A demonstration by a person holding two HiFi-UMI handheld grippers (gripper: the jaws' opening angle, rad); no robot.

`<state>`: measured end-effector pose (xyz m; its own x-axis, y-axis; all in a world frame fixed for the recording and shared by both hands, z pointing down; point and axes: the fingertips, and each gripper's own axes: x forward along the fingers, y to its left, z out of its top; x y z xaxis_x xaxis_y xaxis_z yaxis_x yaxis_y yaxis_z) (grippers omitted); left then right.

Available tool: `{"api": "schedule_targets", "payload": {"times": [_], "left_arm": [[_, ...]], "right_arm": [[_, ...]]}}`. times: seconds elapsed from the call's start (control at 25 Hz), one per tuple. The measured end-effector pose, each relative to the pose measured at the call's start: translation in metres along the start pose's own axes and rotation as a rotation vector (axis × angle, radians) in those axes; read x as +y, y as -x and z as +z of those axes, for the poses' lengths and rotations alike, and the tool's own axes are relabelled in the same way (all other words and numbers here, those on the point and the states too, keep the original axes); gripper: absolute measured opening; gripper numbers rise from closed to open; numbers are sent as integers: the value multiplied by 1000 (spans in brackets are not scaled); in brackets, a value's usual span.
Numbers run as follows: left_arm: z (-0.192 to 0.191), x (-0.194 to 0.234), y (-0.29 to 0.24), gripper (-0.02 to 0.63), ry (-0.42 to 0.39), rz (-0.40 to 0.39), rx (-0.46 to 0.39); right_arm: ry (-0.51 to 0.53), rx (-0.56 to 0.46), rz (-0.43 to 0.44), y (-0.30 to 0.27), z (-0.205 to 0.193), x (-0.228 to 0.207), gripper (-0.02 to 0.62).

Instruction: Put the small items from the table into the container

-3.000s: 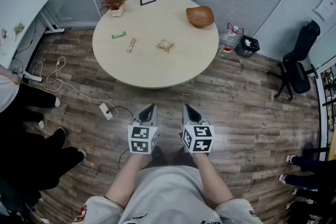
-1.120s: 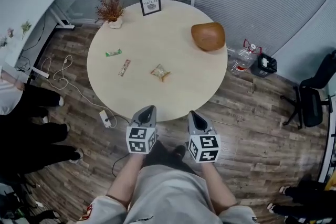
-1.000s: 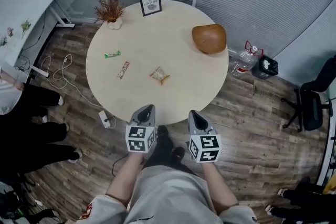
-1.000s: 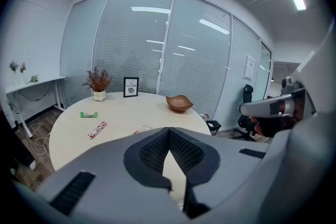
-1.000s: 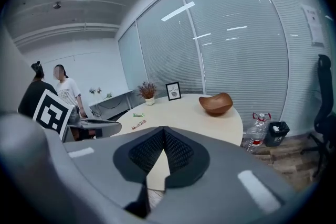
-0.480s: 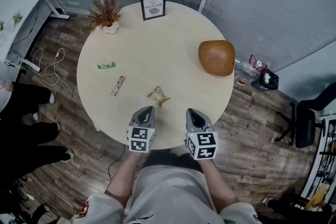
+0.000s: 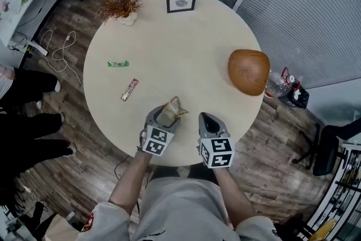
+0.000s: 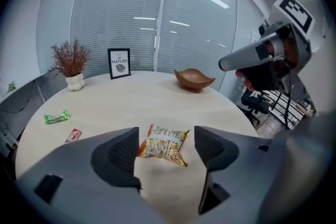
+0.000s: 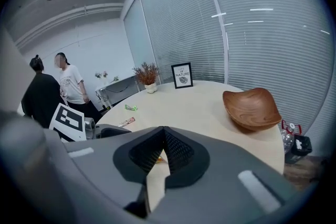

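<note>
Left gripper view: the fingers (image 8: 118,155) of the left gripper (image 8: 165,135) are opening. The snack packet (image 8: 164,145) lies flat on the tabletop (image 8: 131,97) in the gap between them, and neither pad touches it. You have the gap centred over the packet so that the pads can close on its two opposite edges. Judge whether the spread clears both edges before you lower further.

Out to the left of the left finger lie the red bar (image 8: 73,135) and, further out, the green wrapper (image 8: 56,117), both loose on the tabletop. Ahead of the right finger and well apart stands the wooden bowl (image 8: 193,80), which is probably the container; nothing shows inside it.

Right gripper view: the right gripper (image 9: 164,139) has its fingers clenched together on nothing. It hangs just beside the left gripper, with the bowl ahead and to the right of its fingers. That position places it clear of the pick.
</note>
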<state>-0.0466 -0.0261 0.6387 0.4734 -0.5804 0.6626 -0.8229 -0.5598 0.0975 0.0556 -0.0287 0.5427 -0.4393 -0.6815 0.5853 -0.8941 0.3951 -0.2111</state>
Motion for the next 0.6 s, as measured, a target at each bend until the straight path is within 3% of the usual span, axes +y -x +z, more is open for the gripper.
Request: {"api": "schedule_targets", "payload": {"times": [0.12,0.2,0.48,0.52,0.6], "left_arm": [[-14,1,-23,416,-34,-38,86],[-22,4,-38,448,-42,-53,130],[-30,9,-69,448,-65,-92,208],[-31,7,-70,435,-57,-102,218],[-31,4,-70,333,-44,-109,208]], "right_arm": [[10,28,30,-8,0,-7,2],[14,49,45,-13,-4,-10,2],[13,102,64,-26,-17,-30,2],[10,106,65,-27,-18,-34,2],[5,109,66,-27,-20,-39,2]]}}
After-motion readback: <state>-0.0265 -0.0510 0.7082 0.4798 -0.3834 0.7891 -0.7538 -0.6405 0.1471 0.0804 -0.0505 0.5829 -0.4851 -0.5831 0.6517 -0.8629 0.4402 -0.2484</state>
